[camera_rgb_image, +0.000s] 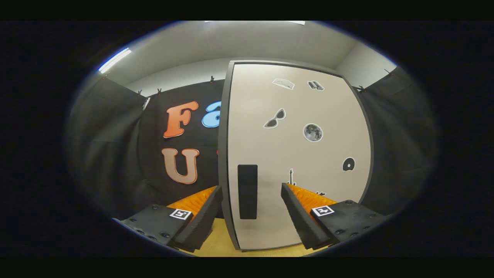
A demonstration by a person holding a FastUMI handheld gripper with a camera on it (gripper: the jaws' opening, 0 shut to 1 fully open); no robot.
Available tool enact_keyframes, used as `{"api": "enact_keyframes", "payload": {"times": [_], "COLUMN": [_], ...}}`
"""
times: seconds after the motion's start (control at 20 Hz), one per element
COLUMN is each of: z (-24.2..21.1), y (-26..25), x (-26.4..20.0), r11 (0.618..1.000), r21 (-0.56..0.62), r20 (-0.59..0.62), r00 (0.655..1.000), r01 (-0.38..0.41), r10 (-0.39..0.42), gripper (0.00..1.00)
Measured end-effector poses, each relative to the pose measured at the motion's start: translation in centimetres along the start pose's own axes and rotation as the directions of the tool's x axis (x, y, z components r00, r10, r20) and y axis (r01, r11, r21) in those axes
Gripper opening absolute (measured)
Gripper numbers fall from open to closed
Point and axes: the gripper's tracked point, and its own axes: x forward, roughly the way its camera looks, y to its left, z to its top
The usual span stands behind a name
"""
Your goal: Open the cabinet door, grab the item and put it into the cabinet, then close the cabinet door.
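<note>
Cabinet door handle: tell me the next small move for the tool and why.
Probably ease the tool forward and close on the black handle. The cabinet door looks shut, the fingers stand open, and the handle sits between them, just ahead, so no sideways correction seems needed.

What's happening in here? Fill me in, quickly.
A person is holding a two-finger gripper up to a pale cabinet door decorated with stickers. The fingers are spread open, with the door's dark vertical handle between them and just ahead; neither finger touches it. The door appears shut, so the job looks to be at its first step: grasping the handle to open the cabinet.
</note>
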Motion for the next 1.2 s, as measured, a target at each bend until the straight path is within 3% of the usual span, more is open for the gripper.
{"api": "enact_keyframes", "payload": {"times": [0.2,0.45,0.6,0.8,0.95,1.2], "z": [-1.5,-3.5,-4.5,-4.6,-4.6,-4.7], "y": [-0.8,-0.1,0.9,0.4,0.4,0.6], "x": [2.1,4.2,5.0,5.0,5.0,3.6], "r11": [0.999,0.998,0.997,0.999,0.997,0.986], "r21": [0.029,0.054,0.051,0.027,0.039,0.035], "r20": [-0.037,-0.104,-0.139,-0.133,-0.129,-0.15], "r00": [0.999,0.994,0.988,0.991,0.989,0.975], "r01": [0.023,-0.027,-0.054,-0.022,-0.072,-0.163], "r10": [-0.022,0.033,0.061,0.025,0.077,0.166], "gripper": [0.97,0.89,0.74,0.57,0.4,0.34]}}
